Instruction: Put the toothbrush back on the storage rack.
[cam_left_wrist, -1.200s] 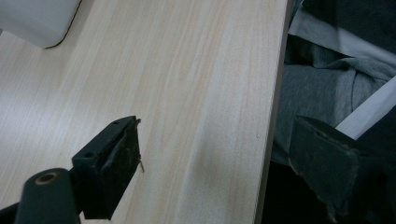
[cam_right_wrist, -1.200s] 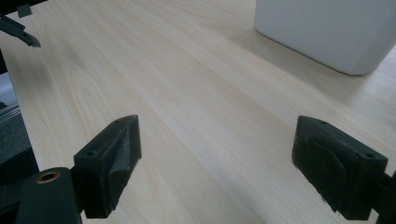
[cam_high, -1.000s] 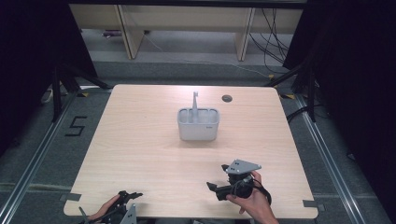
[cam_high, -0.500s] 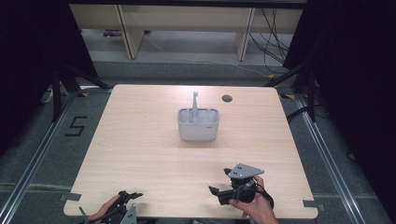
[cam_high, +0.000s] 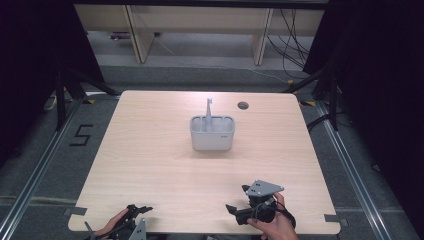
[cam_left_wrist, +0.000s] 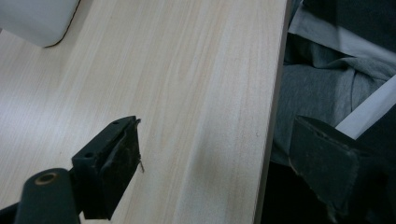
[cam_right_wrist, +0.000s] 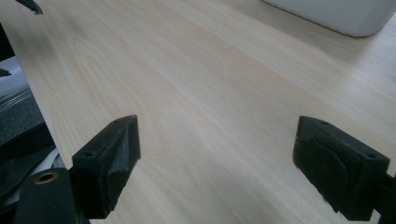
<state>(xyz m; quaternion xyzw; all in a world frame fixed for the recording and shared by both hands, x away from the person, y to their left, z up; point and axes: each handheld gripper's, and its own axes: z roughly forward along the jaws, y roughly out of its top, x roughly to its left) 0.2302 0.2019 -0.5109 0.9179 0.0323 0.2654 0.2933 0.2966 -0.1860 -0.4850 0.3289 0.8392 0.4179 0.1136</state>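
Observation:
A white plastic caddy (cam_high: 212, 137) with an upright middle handle stands at the centre of the wooden table (cam_high: 150, 150). My left gripper (cam_high: 140, 208) sits at the near-left table edge, held by a hand. In the left gripper view it (cam_left_wrist: 217, 130) is open, one jaw over the wood and the other past the table edge, with nothing between them. My right gripper (cam_high: 237, 198) hovers near the front right edge, its jaws pointing left. In the right gripper view it (cam_right_wrist: 217, 126) is open over bare wood. A corner of the caddy (cam_right_wrist: 336, 14) lies far ahead.
A round cable hole (cam_high: 243, 105) sits in the table behind the caddy. Grey tape tabs mark the near corners (cam_high: 332, 218). Grey clothing (cam_left_wrist: 317, 88) lies beyond the table edge in the left gripper view. Shelving and cables stand behind the table.
The right gripper has drifted slightly toward the near edge of the table. The left gripper and the caddy have stayed put.

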